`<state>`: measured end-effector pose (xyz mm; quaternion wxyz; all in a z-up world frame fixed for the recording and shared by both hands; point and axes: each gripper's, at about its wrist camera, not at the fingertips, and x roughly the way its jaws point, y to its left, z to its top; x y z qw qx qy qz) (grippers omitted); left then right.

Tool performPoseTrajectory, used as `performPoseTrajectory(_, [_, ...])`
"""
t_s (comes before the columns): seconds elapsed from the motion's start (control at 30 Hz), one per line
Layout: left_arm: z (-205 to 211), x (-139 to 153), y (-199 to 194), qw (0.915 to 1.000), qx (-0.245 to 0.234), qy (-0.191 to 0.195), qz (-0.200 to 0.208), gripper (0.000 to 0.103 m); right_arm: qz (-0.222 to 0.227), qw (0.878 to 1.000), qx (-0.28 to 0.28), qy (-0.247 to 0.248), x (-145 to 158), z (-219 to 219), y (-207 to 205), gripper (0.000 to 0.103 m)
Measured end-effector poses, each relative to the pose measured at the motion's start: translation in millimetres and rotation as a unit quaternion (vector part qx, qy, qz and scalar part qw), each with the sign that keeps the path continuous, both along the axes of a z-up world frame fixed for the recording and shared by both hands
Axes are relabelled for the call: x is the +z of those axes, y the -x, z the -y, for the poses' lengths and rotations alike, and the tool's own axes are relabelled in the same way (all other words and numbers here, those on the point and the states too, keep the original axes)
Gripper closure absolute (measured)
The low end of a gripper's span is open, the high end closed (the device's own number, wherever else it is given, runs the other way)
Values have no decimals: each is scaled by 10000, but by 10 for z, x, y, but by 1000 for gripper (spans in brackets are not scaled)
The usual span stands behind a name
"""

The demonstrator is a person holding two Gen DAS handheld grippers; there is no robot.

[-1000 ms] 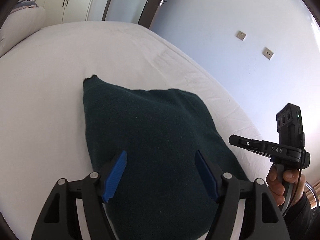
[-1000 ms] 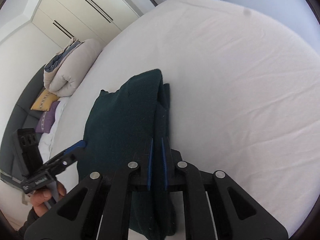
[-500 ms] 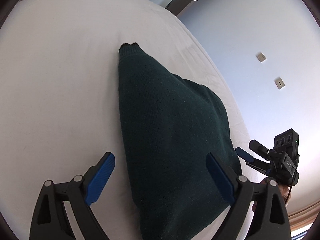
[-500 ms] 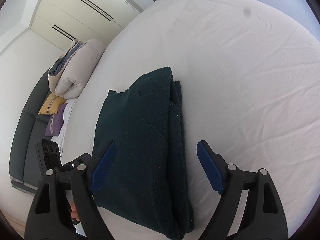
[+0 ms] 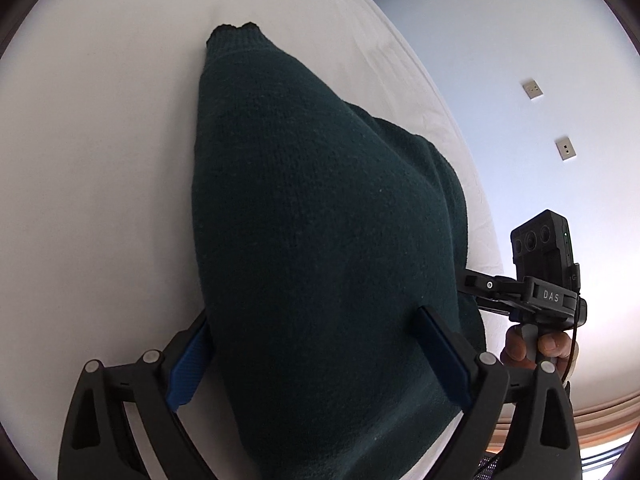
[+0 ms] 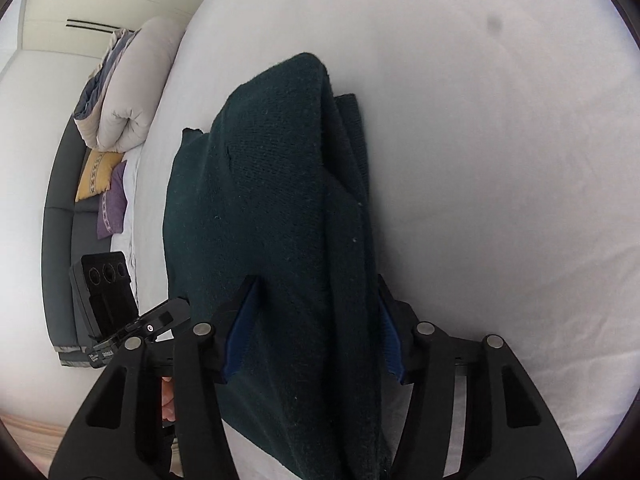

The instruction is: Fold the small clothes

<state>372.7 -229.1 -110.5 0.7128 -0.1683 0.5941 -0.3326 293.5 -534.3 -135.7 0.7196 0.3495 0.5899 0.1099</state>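
In the left wrist view, the folded dark green sweater (image 5: 320,220) is seen lying on the white bed (image 5: 100,140), its long axis running from bottom centre to the upper middle; the left tongs (image 5: 316,360) are spread wide astride its near end. In the right wrist view, the right tongs (image 6: 316,332) are closing about the sweater's (image 6: 272,208) near right-hand edge, with fabric between the pads.

White bed (image 5: 100,140) here, sheet smooth with faint creases toward its far edge. One folded dark green sweater (image 5: 320,240) lies flat on it, near the front edge, neck end pointing to the far edge, layered folds along its right side.
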Motion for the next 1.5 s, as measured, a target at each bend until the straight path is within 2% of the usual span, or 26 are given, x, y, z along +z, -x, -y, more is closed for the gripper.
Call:
performPoseTrajectory(0.1, [101, 36, -33, 9999, -7, -150, -5, 23, -27, 9996, 179, 236, 10, -128, -111, 56])
performPoseTrajectory(0.13, [124, 50, -37, 9998, -4, -192, 18, 30, -6, 9989, 250, 397, 34, -177, -130, 58])
performPoseTrajectory(0.27, [148, 116, 6, 9994, 14, -308, 149, 45, 176, 9922, 425, 1161, 168, -408, -153, 70])
performPoseTrajectory(0.33, [160, 178, 41, 9989, 57, -416, 224, 53, 287, 9823, 561, 1763, 267, -595, -175, 74])
performPoseTrajectory(0.4, [187, 275, 97, 9976, 61, -584, 377, 57, 373, 9688, 693, 2352, 376, -794, -194, 81])
performPoseTrajectory(0.5, [186, 495, 250, 9945, 29, -789, 686, 59, 608, 9494, 810, 2971, 583, -1086, -150, 83])
performPoseTrajectory(0.67, [-133, 960, 693, 9893, -21, -822, 1202, 60, 1126, 9356, 899, 3223, 1028, -1527, 203, 84])
performPoseTrajectory(0.77, [-436, 1203, 1018, 9862, -41, -844, 1422, 60, 1459, 9322, 981, 3165, 1307, -1835, 497, 84])
performPoseTrajectory(0.93, [-1006, 1314, 1560, 9843, 11, -969, 1475, 59, 1736, 9253, 1369, 3080, 1511, -2478, 921, 84])
performPoseTrajectory(1.07, [-1429, 1191, 1890, 9839, 141, -1153, 1357, 59, 1761, 9252, 1651, 2928, 1434, -2973, 1133, 84])
performPoseTrajectory(1.13, [-1555, 1075, 1994, 9850, 221, -1207, 1212, 58, 1670, 9315, 1695, 2751, 1319, -3164, 1176, 84])
performPoseTrajectory(1.3, [-1757, 486, 2153, 9856, 276, -1461, 811, 56, 1221, 9441, 1739, 2520, 754, -3522, 1202, 84])
performPoseTrajectory(1.33, [-1766, 347, 2164, 9854, 295, -1515, 714, 50, 1074, 9457, 1716, 2542, 617, -3586, 1239, 83])
performPoseTrajectory(1.4, [-1788, 243, 2190, 9847, 423, -1480, 814, 43, 930, 9442, 1571, 2742, 373, -3618, 1213, 82])
performPoseTrajectory(1.5, [-1700, 286, 2196, 9804, 460, -1664, 947, 43, 926, 9488, 1372, 2690, 315, -3608, 1163, 82])
